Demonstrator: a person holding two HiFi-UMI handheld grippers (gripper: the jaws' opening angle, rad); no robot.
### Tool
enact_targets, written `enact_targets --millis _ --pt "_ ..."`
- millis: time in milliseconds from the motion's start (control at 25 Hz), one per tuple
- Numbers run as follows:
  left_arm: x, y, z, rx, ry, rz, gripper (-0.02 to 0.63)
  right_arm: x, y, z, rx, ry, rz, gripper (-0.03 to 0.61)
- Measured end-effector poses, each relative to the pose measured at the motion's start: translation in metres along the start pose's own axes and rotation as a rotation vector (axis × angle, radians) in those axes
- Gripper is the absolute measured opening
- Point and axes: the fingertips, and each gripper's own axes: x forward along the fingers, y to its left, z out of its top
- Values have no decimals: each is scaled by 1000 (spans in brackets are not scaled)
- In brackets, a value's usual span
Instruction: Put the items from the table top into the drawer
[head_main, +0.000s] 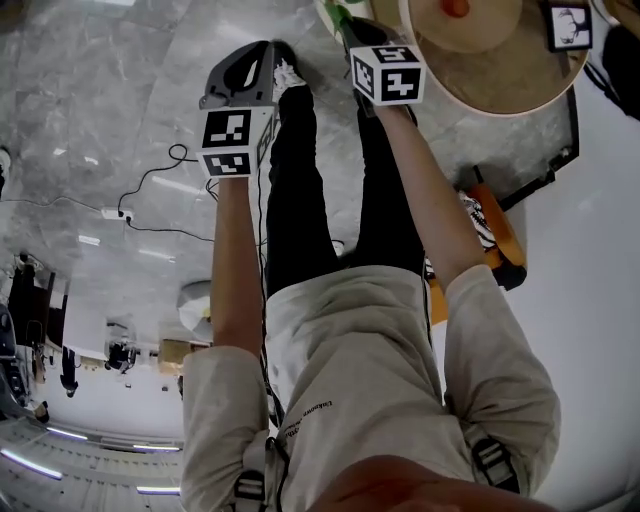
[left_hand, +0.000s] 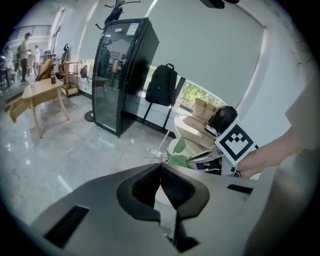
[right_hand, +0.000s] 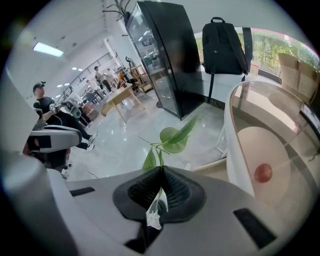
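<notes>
- The leafy sprig (right_hand: 170, 137) is up off the round bench (right_hand: 231, 135), clamped in the right gripper (right_hand: 160, 172). Its fingers (right_hand: 142, 189) are clenched on the thin stem, with the leaves standing out past the tips and a pale, ragged stem end hanging behind the pads.
- It looks very light and limp. The stem would likely bend or slide under a loose pinch, and the leaves could crease or tear if squeezed. Low on the stem, where it is now gripped, seems the right place to hold it.
- The left gripper (left_hand: 161, 167) has its fingers pressed together with nothing between them.
- No drawer shows in any view, so where the sprig must go cannot be placed.
- Whether the sprig is real or artificial is unclear.
- A small red ball (right_hand: 263, 172) sits at the bench. Whether it lies on the glass top or beneath it is hard to tell.
- The head view cuts the bench off at its top edge.
</notes>
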Motion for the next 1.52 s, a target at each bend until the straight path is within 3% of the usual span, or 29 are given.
enact_targets --millis 240,480,600,720,1080,1120,1160,1200,1520 --pt "49 15 -48 0 49 -34 21 56 -16 -67 80 69 1 38" --pt "100 10 -91 -40 65 -52 21 96 -81 -142 184 127 -88 38" --pt "118 2 -106 -46 81 -62 21 101 -123 -163 237 136 -167 38" --pt "135 -5 -124 -44 103 -74 21 116 -144 -180 236 138 -181 38" --pt "161 -18 -163 -17 138 -92 21 144 -166 -189 269 55 -248 40" --pt "160 -18 -163 -15 137 -90 21 144 -165 -188 264 46 -255 59" --pt "159 -16 -163 -12 136 -87 21 146 -162 -188 261 41 -245 175" --pt "156 -14 -163 -10 136 -83 21 148 -156 -188 264 38 -227 236" --pt "124 -17 -139 12 118 -81 21 114 -127 -187 267 51 -206 236"
